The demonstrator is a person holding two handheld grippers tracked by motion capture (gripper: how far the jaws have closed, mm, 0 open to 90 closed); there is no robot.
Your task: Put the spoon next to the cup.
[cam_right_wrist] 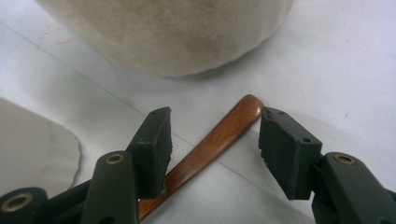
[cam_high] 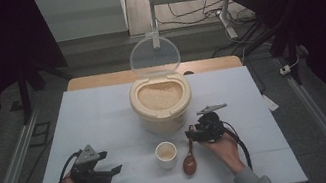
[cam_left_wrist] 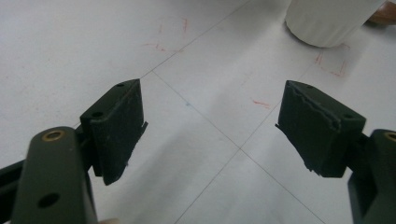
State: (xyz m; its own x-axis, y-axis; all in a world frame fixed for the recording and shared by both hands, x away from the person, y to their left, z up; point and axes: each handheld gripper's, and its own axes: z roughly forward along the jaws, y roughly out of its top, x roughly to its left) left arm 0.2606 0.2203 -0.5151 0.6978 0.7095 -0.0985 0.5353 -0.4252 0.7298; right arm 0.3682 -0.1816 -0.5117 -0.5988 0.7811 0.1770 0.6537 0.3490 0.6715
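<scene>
Wooden spoon [cam_high: 189, 160]: reddish-brown, glossy, lying flat on the white table [cam_high: 104, 117] with its oval bowl toward the near edge and its slim handle [cam_right_wrist: 210, 147] angled away toward the rice container [cam_high: 162, 104], just right of the small white cup [cam_high: 166, 154]. The rounded handle tip rests near the container's base, lying free between the parted jaws of the right gripper [cam_right_wrist: 212, 140].

The spoon [cam_high: 189, 158] lies on the table [cam_high: 103, 112] directly beneath the right gripper [cam_high: 197, 132], its handle between the jaws. The cup [cam_high: 166, 154] stands just left of that gripper; the rice container [cam_high: 161, 103] sits beyond it. The left gripper [cam_high: 107, 163] rests farther left.
</scene>
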